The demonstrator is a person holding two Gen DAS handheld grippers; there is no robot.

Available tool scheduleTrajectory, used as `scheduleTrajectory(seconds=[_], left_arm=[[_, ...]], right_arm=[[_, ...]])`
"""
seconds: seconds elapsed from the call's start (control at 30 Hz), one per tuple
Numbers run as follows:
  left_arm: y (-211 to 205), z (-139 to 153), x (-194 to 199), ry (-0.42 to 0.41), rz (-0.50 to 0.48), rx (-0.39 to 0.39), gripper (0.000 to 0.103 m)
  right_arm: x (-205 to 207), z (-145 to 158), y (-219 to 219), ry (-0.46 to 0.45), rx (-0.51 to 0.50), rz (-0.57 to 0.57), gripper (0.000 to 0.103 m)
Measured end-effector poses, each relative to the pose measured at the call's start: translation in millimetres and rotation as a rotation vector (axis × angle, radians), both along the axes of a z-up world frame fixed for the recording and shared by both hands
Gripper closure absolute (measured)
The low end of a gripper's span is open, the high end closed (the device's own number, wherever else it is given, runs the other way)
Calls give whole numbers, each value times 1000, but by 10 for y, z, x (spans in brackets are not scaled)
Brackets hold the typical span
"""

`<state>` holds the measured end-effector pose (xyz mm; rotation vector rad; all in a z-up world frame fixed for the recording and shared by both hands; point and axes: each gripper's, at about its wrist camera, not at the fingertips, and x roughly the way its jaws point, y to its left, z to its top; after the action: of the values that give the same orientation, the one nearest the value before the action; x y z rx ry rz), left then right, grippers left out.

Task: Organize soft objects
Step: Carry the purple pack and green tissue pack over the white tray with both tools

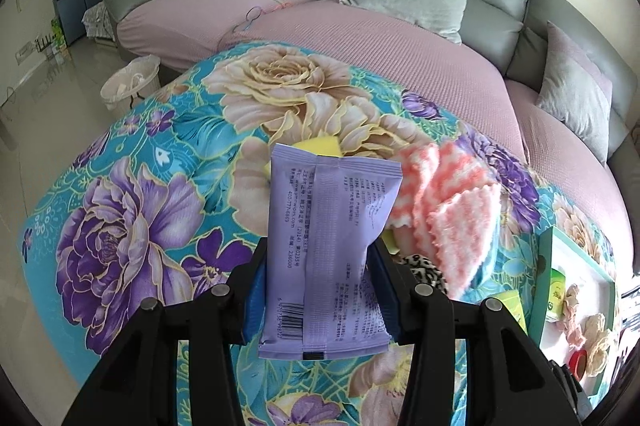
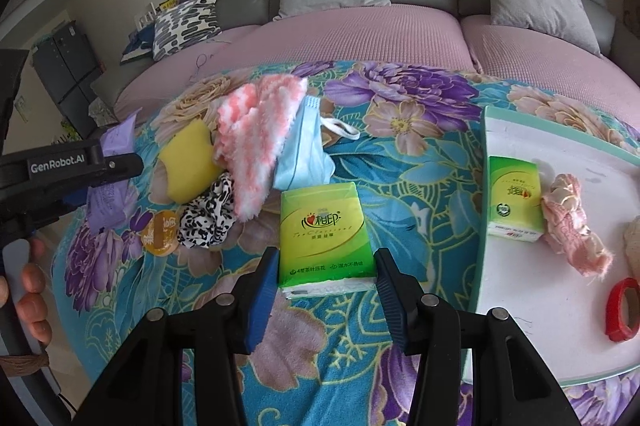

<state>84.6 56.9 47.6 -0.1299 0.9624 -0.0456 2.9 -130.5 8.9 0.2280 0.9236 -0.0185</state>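
Observation:
My left gripper (image 1: 320,251) is shut on a purple wipes packet (image 1: 332,226), held upright above the flowered blanket (image 1: 132,210). From the right wrist view, the left gripper (image 2: 108,182) hangs at the left edge with the purple packet (image 2: 106,204). My right gripper (image 2: 328,258) has its pads against the sides of a green tissue pack (image 2: 326,230). Behind it lie a pink-and-white cloth (image 2: 256,146), a yellow sponge (image 2: 188,162), a blue face mask (image 2: 304,154) and a leopard scrunchie (image 2: 208,210).
A white tray with a teal rim (image 2: 520,306) sits to the right, holding a second green tissue pack (image 2: 514,198), a pink fabric twist (image 2: 572,226) and a red tape roll (image 2: 624,310). Behind runs a sofa (image 2: 360,30) with cushions. A basket (image 1: 128,82) stands on the floor.

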Motion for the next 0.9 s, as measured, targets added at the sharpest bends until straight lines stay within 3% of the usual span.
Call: scheduleTrajectory(seconds=[0.17, 0.53, 0.9], left_arm=[[-185, 83, -42, -22, -42, 12, 54], [-991, 263, -269, -58, -231, 25, 54], [-1652, 205, -462, -46, -380, 58, 54]], right_arm=[[-77, 135, -152, -37, 0, -39, 52], [-328, 370, -805, -94, 8, -217, 52], [-718, 451, -1568, -117, 38, -425, 52]])
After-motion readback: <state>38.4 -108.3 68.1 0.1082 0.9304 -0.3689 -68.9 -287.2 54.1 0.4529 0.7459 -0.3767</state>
